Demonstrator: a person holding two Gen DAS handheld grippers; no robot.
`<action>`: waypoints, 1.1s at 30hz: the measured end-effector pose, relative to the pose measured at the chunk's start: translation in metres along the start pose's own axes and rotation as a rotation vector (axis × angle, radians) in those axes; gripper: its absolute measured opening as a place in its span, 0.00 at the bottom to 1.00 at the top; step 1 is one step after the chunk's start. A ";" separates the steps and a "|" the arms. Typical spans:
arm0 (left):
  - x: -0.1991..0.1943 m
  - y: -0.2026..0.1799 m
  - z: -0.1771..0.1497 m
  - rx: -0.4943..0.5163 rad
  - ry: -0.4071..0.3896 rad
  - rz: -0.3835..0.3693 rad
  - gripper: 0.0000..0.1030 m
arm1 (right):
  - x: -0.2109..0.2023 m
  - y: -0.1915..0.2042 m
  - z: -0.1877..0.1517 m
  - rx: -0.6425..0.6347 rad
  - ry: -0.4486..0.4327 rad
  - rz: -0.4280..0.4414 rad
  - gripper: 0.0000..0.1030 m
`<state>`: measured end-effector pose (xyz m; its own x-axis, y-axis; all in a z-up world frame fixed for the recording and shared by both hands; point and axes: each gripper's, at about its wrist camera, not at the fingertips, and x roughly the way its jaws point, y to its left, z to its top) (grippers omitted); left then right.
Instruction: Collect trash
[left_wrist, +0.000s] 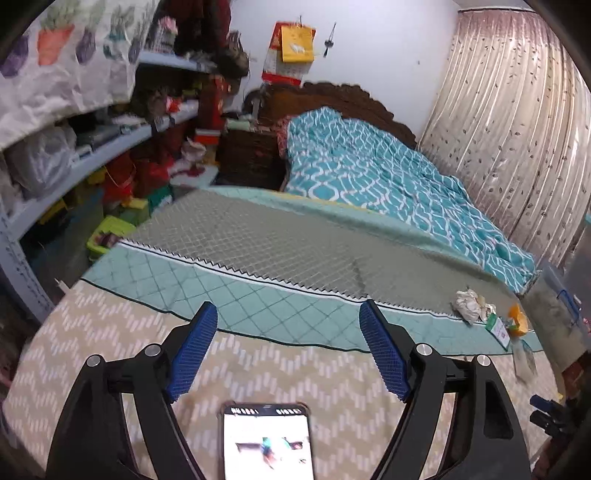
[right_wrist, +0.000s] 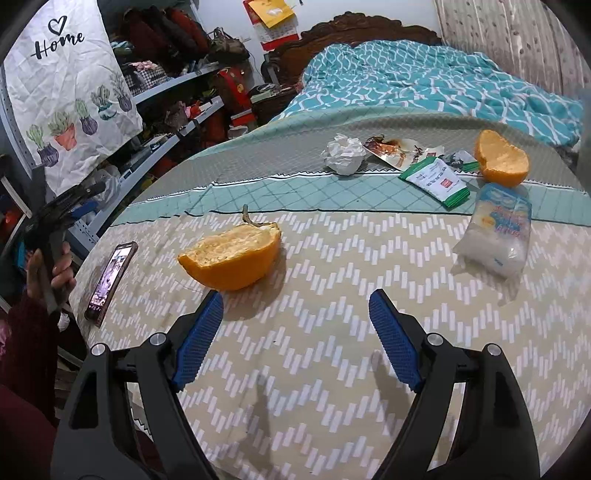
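Note:
Trash lies on a chevron-patterned bedspread (right_wrist: 332, 258). An orange peel half (right_wrist: 231, 258) lies just ahead and left of my open, empty right gripper (right_wrist: 295, 306). A clear plastic wrapper (right_wrist: 496, 232) lies to the right. Farther back lie a crumpled white paper (right_wrist: 343, 153), a brown-stained wrapper (right_wrist: 395, 149), a green-and-white packet (right_wrist: 436, 181) and a second orange peel (right_wrist: 500, 158). My left gripper (left_wrist: 288, 317) is open and empty above the bedspread, far left of the trash; the crumpled paper (left_wrist: 469, 301) and an orange peel (left_wrist: 517, 321) show at its right.
A phone (right_wrist: 110, 277) with a lit screen lies at the bed's left edge; it also shows under the left gripper (left_wrist: 266, 443). Cluttered shelves (left_wrist: 92, 155) stand on the left. A teal quilt (left_wrist: 388, 173) covers the far bed; a curtain (left_wrist: 517, 129) hangs at the right.

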<state>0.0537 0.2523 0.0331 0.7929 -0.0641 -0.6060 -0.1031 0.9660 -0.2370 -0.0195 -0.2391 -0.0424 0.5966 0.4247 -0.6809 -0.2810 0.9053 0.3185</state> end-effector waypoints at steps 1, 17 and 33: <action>0.008 0.003 0.002 -0.010 0.020 0.001 0.74 | 0.000 0.000 0.000 0.004 0.001 -0.001 0.79; 0.037 -0.011 0.006 0.127 0.088 0.055 0.74 | -0.005 -0.008 0.000 0.035 -0.019 0.000 0.79; 0.022 -0.214 -0.051 0.205 0.208 -0.283 0.89 | -0.021 -0.028 -0.006 0.046 -0.074 -0.027 0.79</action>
<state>0.0629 0.0317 0.0313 0.6326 -0.3634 -0.6839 0.2401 0.9316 -0.2730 -0.0286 -0.2735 -0.0406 0.6578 0.3978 -0.6395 -0.2305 0.9147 0.3319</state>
